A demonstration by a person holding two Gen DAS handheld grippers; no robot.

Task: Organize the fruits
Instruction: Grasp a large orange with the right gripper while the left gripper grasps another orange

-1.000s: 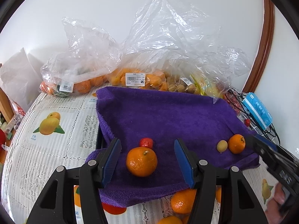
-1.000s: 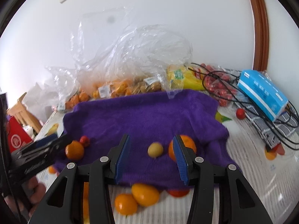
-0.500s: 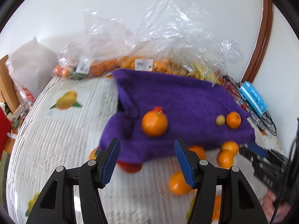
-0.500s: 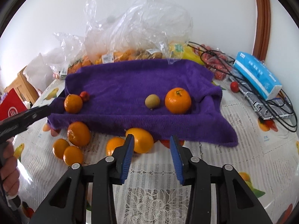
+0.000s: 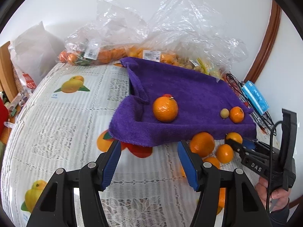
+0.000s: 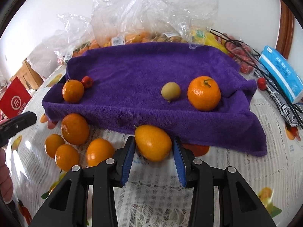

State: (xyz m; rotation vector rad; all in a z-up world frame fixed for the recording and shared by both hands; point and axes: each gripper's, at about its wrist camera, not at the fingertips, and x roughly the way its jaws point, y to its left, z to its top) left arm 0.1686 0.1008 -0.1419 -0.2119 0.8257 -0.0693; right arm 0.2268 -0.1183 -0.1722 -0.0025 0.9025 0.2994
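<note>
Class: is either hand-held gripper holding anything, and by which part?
Left hand-held gripper: open, holds nothing. Right hand-held gripper: its pads flank the sides of an oval orange fruit on the table; whether they grip it cannot be told.

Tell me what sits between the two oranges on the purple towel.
In the right wrist view, a small red fruit beside the left orange, then a pale yellow fruit near the right orange; otherwise bare purple towel.

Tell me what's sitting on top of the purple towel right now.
On the purple towel: two oranges, a small red fruit and a pale yellow fruit. Whatever lies beneath the towel is covered.
</note>
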